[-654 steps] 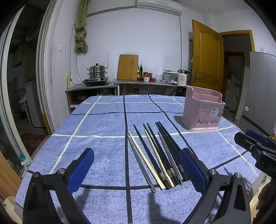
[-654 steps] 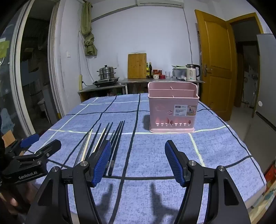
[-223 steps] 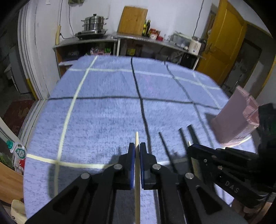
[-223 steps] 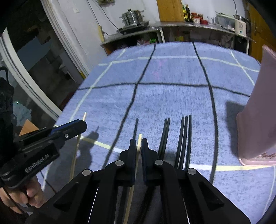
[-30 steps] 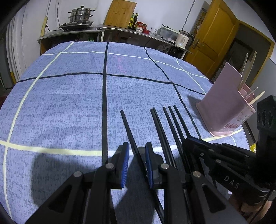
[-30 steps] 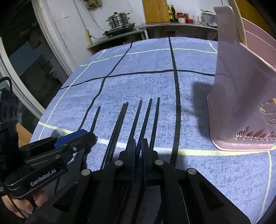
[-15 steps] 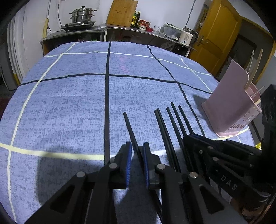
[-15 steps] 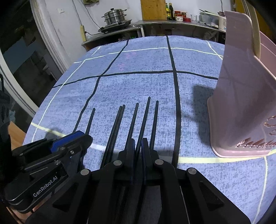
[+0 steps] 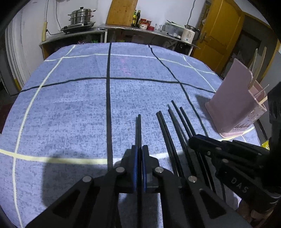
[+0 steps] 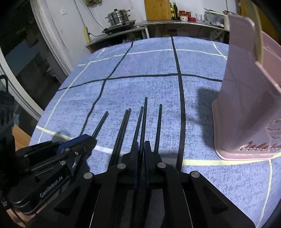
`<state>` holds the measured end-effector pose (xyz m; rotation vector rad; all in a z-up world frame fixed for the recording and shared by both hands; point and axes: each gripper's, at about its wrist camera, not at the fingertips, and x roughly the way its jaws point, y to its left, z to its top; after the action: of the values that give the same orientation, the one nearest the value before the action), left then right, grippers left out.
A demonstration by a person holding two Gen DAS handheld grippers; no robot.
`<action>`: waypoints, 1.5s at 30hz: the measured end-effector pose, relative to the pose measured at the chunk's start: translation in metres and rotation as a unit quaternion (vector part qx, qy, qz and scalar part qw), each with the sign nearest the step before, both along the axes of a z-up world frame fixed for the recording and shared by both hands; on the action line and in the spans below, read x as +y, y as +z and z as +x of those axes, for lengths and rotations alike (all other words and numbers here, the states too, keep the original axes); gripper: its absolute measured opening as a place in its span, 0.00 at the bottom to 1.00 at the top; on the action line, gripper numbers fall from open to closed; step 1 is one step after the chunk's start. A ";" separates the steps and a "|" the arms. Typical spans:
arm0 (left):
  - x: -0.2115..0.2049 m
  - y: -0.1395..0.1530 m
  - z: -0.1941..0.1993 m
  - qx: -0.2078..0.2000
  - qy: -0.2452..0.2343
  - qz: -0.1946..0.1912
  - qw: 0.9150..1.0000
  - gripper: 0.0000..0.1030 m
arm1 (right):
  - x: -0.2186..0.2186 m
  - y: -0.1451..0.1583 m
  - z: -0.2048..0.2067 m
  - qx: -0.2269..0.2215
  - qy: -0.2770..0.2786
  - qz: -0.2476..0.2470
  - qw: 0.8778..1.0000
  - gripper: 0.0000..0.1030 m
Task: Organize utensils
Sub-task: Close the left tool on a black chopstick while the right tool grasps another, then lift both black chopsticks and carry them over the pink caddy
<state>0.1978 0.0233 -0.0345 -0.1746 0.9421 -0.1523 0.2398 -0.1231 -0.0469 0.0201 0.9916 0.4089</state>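
Several black chopsticks [image 9: 175,126] lie in a row on the blue checked tablecloth [image 9: 79,105]. My left gripper [image 9: 138,150] is shut on the leftmost black chopstick [image 9: 139,129], low over the cloth. My right gripper [image 10: 141,145] is shut on another black chopstick [image 10: 144,115] near the right of the row [image 10: 123,126]. The pink utensil basket [image 9: 235,105] stands at the right with pale chopsticks [image 9: 260,68] upright in it; it also shows in the right wrist view [image 10: 245,98]. The left gripper also shows in the right wrist view [image 10: 77,142], and the right gripper in the left wrist view [image 9: 202,140].
A counter along the far wall holds a steel steamer pot [image 9: 81,14], a wooden cutting board [image 9: 123,12], bottles and a kettle [image 9: 188,34]. A yellow door [image 9: 221,35] is at the back right. The table edge drops off at the left [image 10: 40,126].
The left jaws have closed fully on the leftmost black chopstick. The right gripper stays shut on its chopstick, whose tip now reaches past its neighbours.
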 end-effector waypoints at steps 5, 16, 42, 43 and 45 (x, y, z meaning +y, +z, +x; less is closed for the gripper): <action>0.005 0.022 -0.009 -0.018 -0.003 -0.011 1.000 0.05 | -0.003 0.019 -0.011 -0.020 0.005 0.011 1.000 0.05; 0.016 0.094 -0.039 -0.089 -0.014 -0.035 0.995 0.05 | -0.022 0.087 -0.044 -0.083 0.001 0.047 0.995 0.05; -0.027 0.170 -0.067 -0.146 -0.079 -0.048 0.985 0.05 | -0.083 0.159 -0.097 -0.158 -0.038 0.074 0.984 0.05; -0.032 0.170 -0.065 -0.145 -0.084 -0.049 0.985 0.05 | -0.088 0.160 -0.097 -0.158 -0.043 0.073 0.984 0.05; -0.043 0.171 -0.062 -0.142 -0.094 -0.054 0.984 0.05 | -0.096 0.161 -0.098 -0.158 -0.052 0.074 0.983 0.05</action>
<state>0.1358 -0.0195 0.1369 -0.1590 0.6645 -0.3931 0.1417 -0.2194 0.1142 0.1359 0.6430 0.3759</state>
